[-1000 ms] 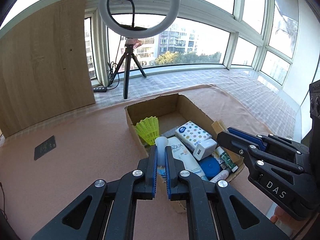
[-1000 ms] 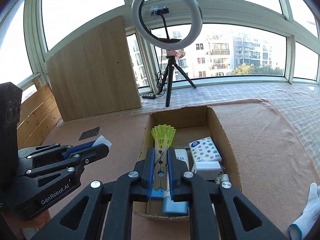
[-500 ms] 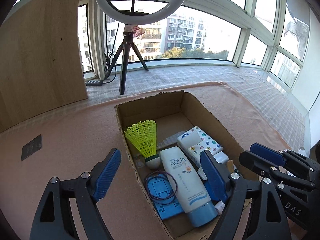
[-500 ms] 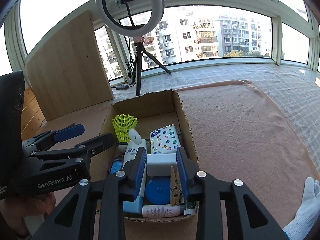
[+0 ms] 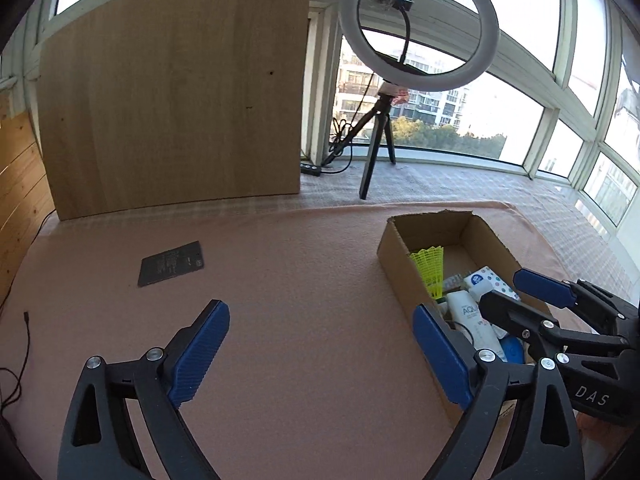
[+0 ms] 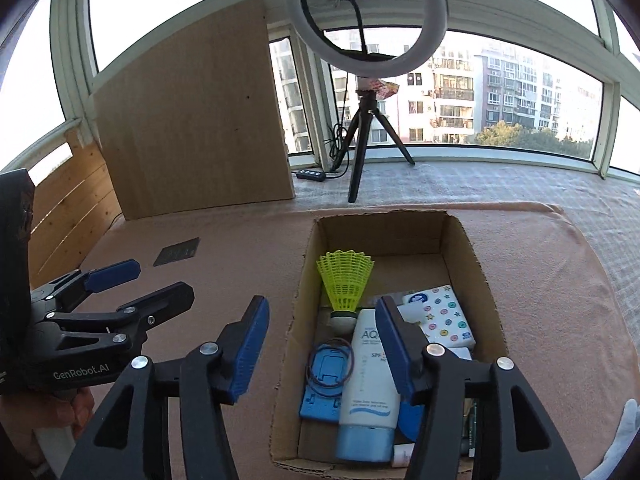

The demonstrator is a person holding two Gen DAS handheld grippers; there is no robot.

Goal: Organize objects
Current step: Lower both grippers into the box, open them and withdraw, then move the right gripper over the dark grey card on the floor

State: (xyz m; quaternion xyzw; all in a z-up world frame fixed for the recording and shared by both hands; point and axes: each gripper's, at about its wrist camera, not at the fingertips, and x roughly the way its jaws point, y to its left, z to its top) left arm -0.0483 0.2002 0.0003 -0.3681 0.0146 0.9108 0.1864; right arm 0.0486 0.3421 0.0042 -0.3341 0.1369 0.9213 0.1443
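A cardboard box (image 6: 472, 256) on the pink cloth holds a yellow shuttlecock (image 6: 345, 280), a white AQUA tube (image 6: 368, 380), a blue holder with a rubber band (image 6: 324, 384) and a dotted tissue pack (image 6: 444, 320). My right gripper (image 6: 322, 308) hovers over the box's near left wall; its jaws are opening and nothing is between the pads. My left gripper (image 5: 320, 320) is left of the box (image 5: 400, 264) over bare cloth, its jaws opening wide and empty. Each gripper also shows in the other's view: right gripper (image 5: 504, 290), left gripper (image 6: 160, 280).
A ring light on a tripod (image 6: 362, 140) and a leaning wooden board (image 6: 192, 120) stand behind the cloth. A dark flat card (image 5: 172, 263) lies on the cloth at left. A power strip (image 6: 310, 175) sits by the window. A white-gloved hand (image 6: 624, 440) shows at the lower right.
Both grippers went from shut to open. The right one let go of a wooden clothespin over the box. The left one swung left, away from the box.
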